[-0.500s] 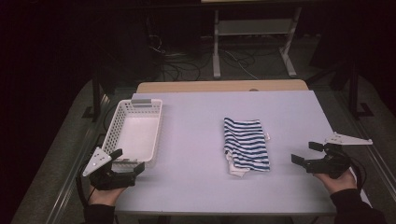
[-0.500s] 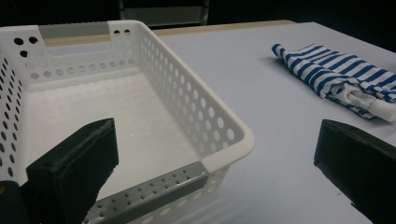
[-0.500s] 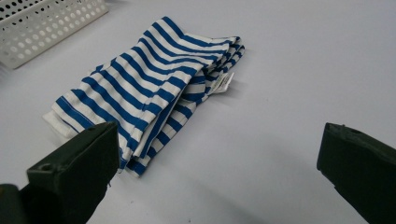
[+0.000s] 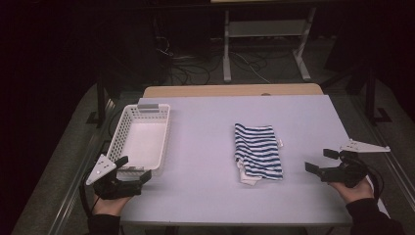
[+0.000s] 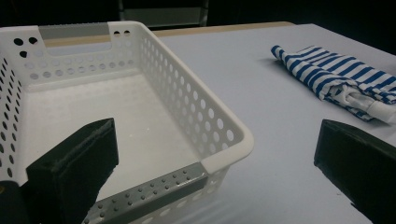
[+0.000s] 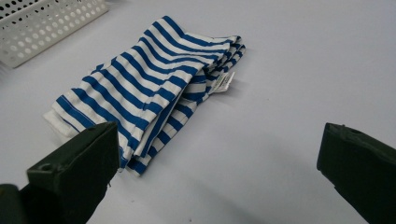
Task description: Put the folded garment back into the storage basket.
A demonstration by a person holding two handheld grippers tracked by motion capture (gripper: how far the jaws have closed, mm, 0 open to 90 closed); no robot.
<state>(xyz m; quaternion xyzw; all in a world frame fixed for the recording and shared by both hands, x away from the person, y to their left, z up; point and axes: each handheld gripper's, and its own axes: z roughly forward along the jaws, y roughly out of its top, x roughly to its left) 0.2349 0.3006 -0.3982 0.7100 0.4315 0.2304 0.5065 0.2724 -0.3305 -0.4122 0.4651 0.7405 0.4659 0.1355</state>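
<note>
While the one white perforated basket (image 4: 142, 137) stands bare inside at the left of the pale table (image 4: 205, 196), the single folded blue-striped cloth (image 4: 257, 152) lies right of centre, well apart from it. Left gripper (image 4: 129, 171) and right gripper (image 4: 320, 161) both gape, grasping nothing. Cables (image 4: 195, 68) litter the dark floor beyond.

Blue-and-white striped cloth (image 4: 258, 151), white perforated basket (image 4: 128, 126) with grey handles, pale lilac table (image 4: 205, 122).
</note>
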